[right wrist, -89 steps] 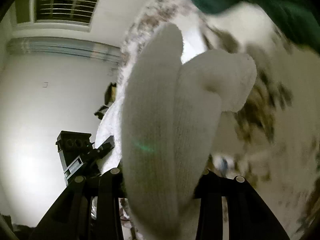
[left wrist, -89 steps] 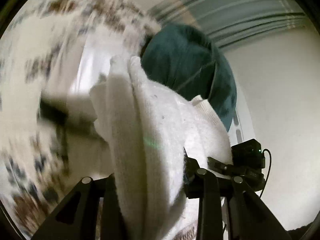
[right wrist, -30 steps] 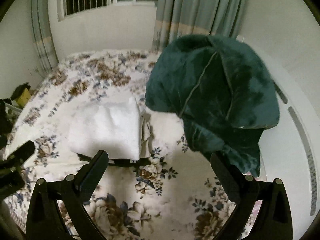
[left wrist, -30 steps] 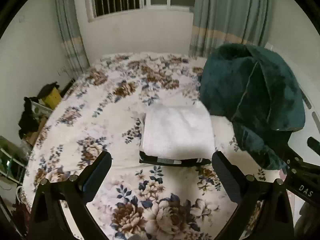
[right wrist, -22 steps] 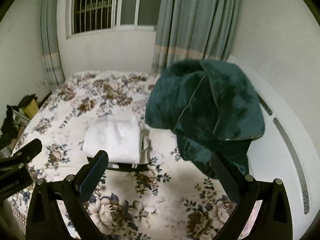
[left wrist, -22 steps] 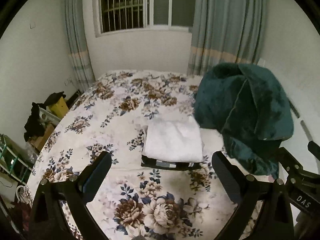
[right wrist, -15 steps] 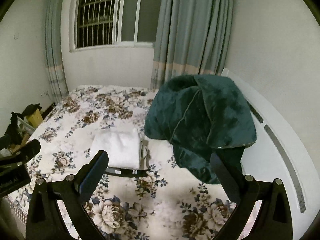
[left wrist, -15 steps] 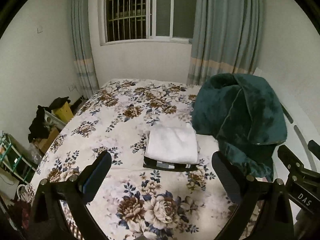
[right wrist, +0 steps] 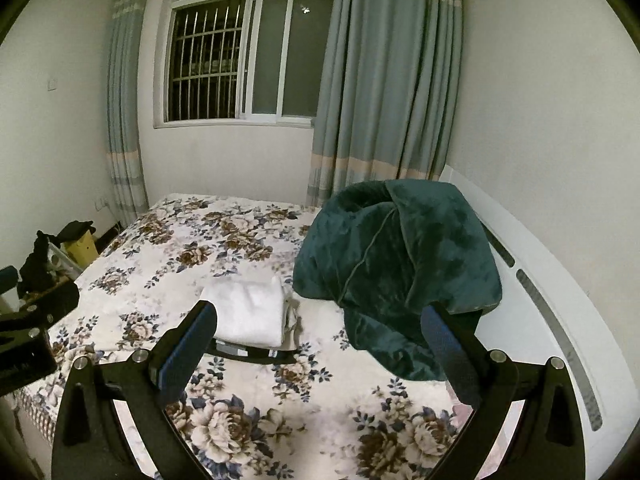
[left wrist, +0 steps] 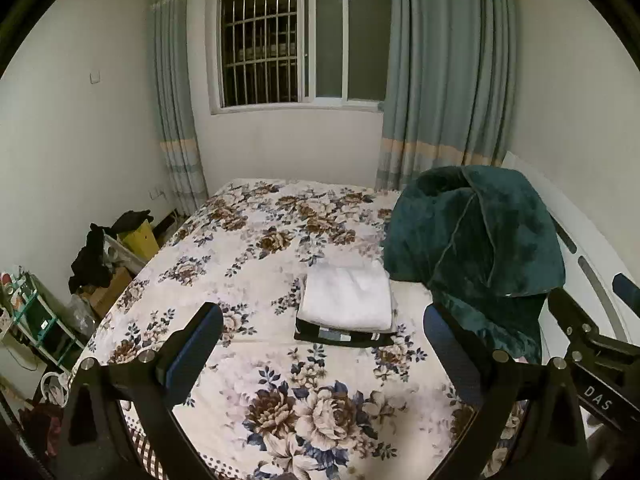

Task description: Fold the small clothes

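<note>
A folded white garment (left wrist: pixel 347 298) lies on top of a small stack with a dark folded piece (left wrist: pixel 344 337) under it, in the middle of the floral bed (left wrist: pixel 256 272). The stack also shows in the right wrist view (right wrist: pixel 248 312). My left gripper (left wrist: pixel 322 344) is open and empty, held well back from the stack above the bed's near end. My right gripper (right wrist: pixel 318 342) is open and empty, also far back from the stack.
A dark green plush blanket (left wrist: pixel 476 248) is heaped at the bed's right side against a white headboard (right wrist: pixel 560 320). Clutter and a yellow bin (left wrist: pixel 140 236) stand on the floor at the left. A barred window (left wrist: pixel 300 44) and curtains are behind.
Three seconds ago both grippers were shut on the white garment. It now lies folded on the stack, and both open grippers have drawn steadily back and up from the bed.
</note>
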